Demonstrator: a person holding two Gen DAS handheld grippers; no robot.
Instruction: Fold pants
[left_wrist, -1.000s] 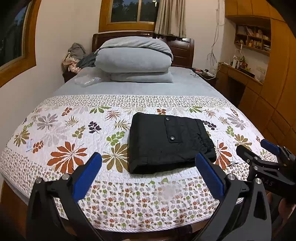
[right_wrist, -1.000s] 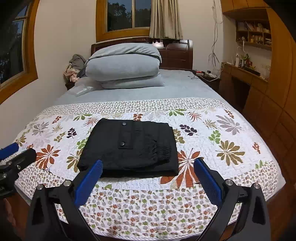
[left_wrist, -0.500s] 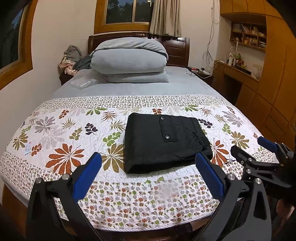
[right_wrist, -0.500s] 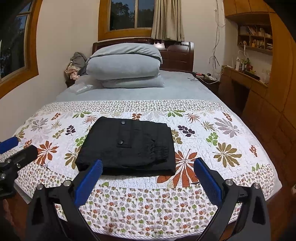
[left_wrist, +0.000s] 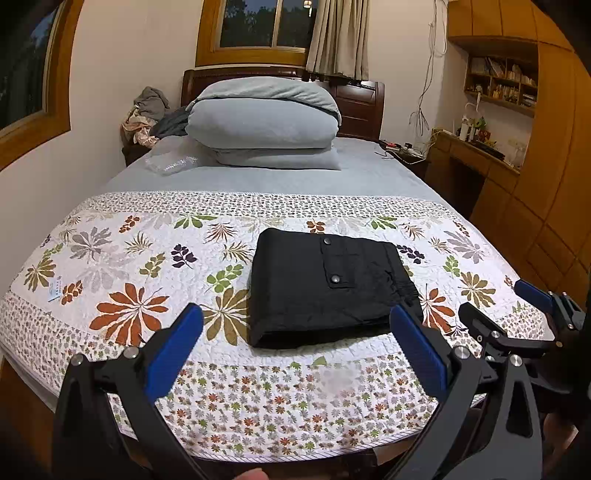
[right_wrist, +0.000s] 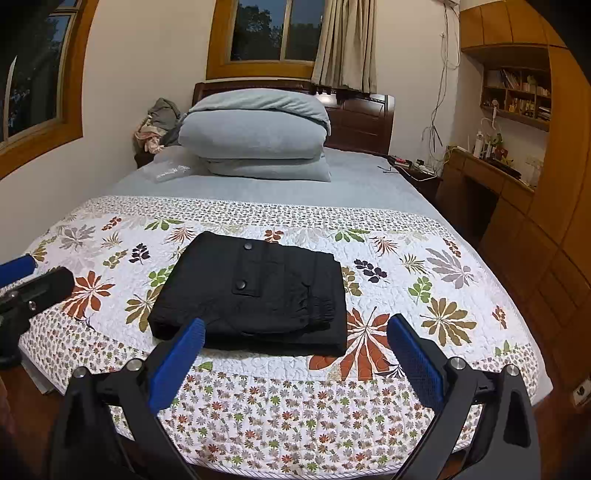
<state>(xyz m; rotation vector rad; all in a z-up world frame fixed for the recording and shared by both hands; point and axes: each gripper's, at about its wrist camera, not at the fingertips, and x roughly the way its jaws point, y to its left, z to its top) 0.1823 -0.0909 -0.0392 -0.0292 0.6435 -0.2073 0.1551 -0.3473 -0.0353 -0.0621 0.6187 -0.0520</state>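
Nearest the cameras, both claws sit at the foot of the bed with nothing in them. The left claw has its blue pads spread wide, and the right claw is spread just as wide. Neither one touches any fabric; they hang over the small-flower border of the quilt, short of the garment.

Just past them are the black pants, lying on the floral quilt around the middle of the bed's near half. They're folded down into a compact, roughly square bundle, edges fairly even, with a snap-button pocket flap facing up and the gathered elastic bit tucked along the right side. No legs trailing out anywhere.

Further back there's only plain grey sheet, then the stacked grey bedding against the headboard, and some loose clothes in the corner.

So honestly this looks finished to me. Folds are in, bundle is flat, claws are off. At most a small tidy of the edge is left, if that.
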